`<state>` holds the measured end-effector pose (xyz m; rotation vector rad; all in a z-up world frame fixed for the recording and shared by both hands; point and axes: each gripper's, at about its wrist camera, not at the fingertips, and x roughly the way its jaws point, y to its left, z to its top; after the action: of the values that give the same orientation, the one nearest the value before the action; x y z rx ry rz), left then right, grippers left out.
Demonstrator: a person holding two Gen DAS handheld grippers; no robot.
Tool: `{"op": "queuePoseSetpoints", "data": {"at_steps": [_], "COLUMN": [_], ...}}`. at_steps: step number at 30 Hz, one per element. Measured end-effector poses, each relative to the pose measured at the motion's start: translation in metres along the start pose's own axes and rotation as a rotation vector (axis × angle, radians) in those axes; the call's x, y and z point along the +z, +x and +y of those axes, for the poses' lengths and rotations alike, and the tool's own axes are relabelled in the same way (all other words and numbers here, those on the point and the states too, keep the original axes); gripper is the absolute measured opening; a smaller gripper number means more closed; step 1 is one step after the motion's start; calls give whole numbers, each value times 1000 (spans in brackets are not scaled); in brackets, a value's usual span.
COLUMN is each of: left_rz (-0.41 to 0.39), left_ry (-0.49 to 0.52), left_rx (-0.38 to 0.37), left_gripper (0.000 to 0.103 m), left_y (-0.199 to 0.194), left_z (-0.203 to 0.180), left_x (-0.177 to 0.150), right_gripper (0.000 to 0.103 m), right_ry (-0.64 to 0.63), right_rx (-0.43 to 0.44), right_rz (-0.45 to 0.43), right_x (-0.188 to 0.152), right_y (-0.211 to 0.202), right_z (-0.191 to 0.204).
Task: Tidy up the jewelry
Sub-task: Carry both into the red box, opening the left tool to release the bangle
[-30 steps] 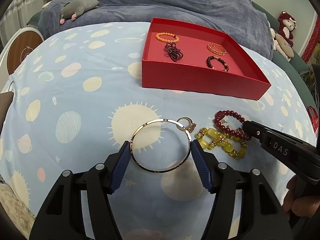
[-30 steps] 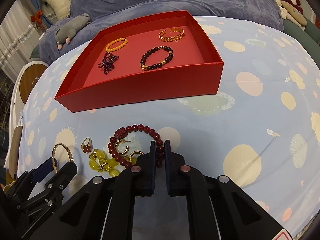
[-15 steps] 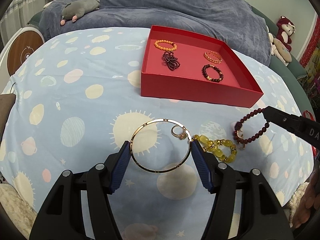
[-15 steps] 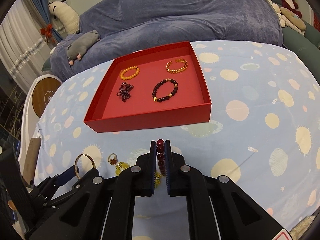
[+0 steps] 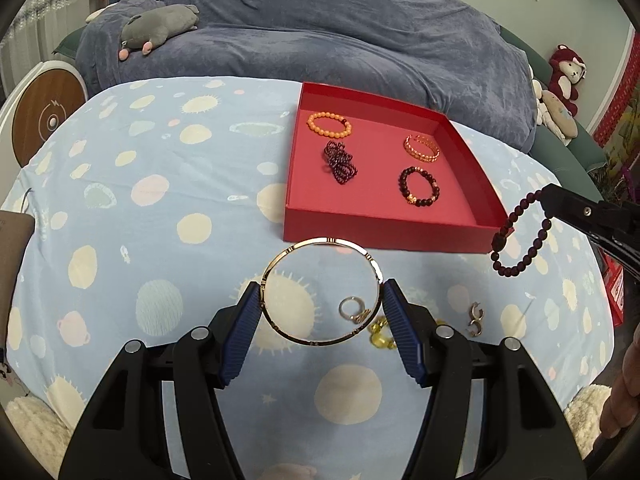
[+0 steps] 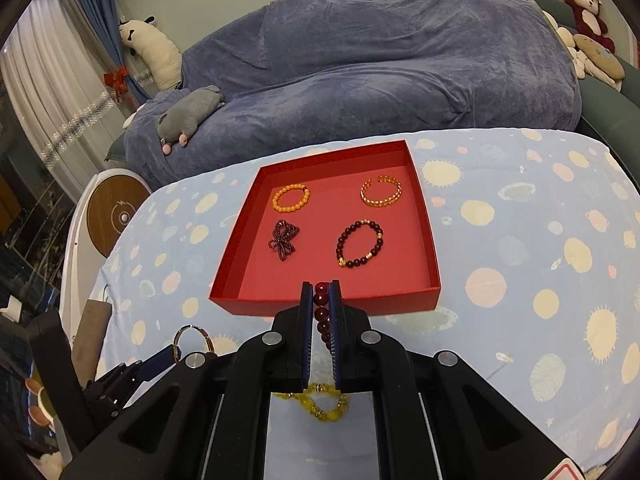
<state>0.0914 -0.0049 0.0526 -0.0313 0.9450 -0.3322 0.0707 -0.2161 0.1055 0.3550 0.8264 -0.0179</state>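
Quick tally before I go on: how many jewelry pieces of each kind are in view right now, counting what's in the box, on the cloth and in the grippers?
Bracelets in the red box: 4
Bracelets held in grippers, a gold bangle and a dark red bead bracelet: 2
Yellow bead bracelet on the cloth: 1
Ring on the cloth: 1
Small hoop earrings on the cloth: 2
Total: 10

A sofa [image 6: 400, 60] draped in a blue-grey blanket stands behind the table's planet-print cloth [image 5: 120, 200]. White curtains [image 6: 44, 92] hang left; plush toys [image 6: 584, 4] sit right.
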Motion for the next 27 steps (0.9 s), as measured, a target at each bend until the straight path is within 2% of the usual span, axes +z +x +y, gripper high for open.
{"op": "queuePoseSetpoints", "data": {"at_steps": [8,12,15,21,27], "left_rz": [-59,-60,-31,32,55], "left_ry": [4,29,51,68,90], "left_rx": [-68,-51,-34,-12,13], "left_gripper": [59,59,59,59,59], "left_y": [17,41,62,93,104], "left_z": [-22,-32,-36,-34,-32], "left_x": [66,86,89,79,70], "right_gripper": [7,7,7,7,10], "right_ry": [-31,-4,26,24,7], "right_rx": [18,24,26,-35,-93], "right_rz": [-30,3,50,124,132], "right_x": [47,53,46,26,17], "right_y": [29,56,78,106,111], "right_z": [9,1,-10,-29,-36]}}
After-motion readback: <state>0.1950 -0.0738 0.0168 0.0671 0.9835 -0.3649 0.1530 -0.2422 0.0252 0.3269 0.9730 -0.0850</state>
